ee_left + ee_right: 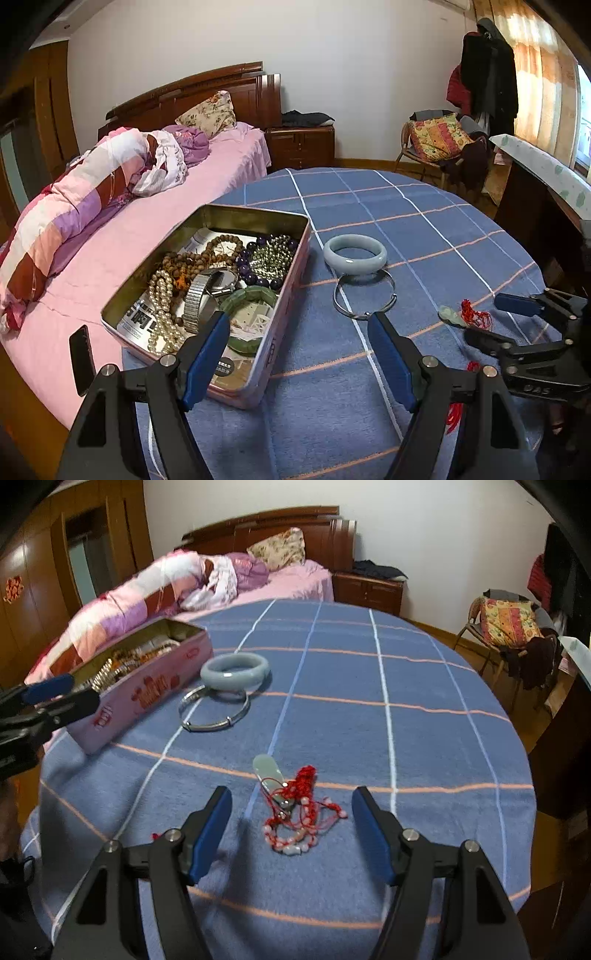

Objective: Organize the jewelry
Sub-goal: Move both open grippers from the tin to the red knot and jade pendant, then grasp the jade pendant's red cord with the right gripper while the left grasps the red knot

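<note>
Beside one pink tin [147, 694]: two bangles [235, 669], one red-corded pendant [273, 779]. Left gripper [299, 328] and right gripper [291, 805] both gape, empty.

1. The desk [424, 686] lay bare across its far and right parts.
2. The tin [288, 295] walled off the left edge.
3. Two bangles, the pale bangle [355, 254] and the silver bangle [364, 297], sat just beside the tin.
4. The red cord pendant [295, 805] lay between the right claw's [291, 805] spread jaws.

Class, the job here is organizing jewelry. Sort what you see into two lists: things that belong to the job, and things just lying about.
Belongs to the job:
open pink metal tin
pale jade bangle
thin silver bangle
red-corded jade pendant

Just lying about:
floral pillow
folded striped quilt
cluttered chair
</note>
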Demonstrator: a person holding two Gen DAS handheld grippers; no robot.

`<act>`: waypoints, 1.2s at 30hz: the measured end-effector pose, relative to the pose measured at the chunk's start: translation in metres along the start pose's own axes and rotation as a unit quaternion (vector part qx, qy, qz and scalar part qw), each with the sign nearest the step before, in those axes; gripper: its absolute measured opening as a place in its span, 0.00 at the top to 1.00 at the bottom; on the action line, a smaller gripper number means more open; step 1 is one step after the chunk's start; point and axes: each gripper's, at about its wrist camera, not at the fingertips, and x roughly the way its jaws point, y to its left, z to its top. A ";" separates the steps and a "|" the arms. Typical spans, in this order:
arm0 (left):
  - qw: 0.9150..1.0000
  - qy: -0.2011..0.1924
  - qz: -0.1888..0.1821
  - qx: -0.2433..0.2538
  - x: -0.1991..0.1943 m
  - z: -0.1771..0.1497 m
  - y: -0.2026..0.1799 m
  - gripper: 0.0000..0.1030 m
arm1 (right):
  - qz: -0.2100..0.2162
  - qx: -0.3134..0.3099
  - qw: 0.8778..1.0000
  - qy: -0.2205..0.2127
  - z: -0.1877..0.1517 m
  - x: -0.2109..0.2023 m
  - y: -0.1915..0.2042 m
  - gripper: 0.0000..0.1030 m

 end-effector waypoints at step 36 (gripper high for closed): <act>0.983 0.073 -0.122 0.115 0.011 -0.040 -0.097 0.25 | -0.057 -0.002 0.998 -0.002 -0.053 -0.044 -0.007 0.93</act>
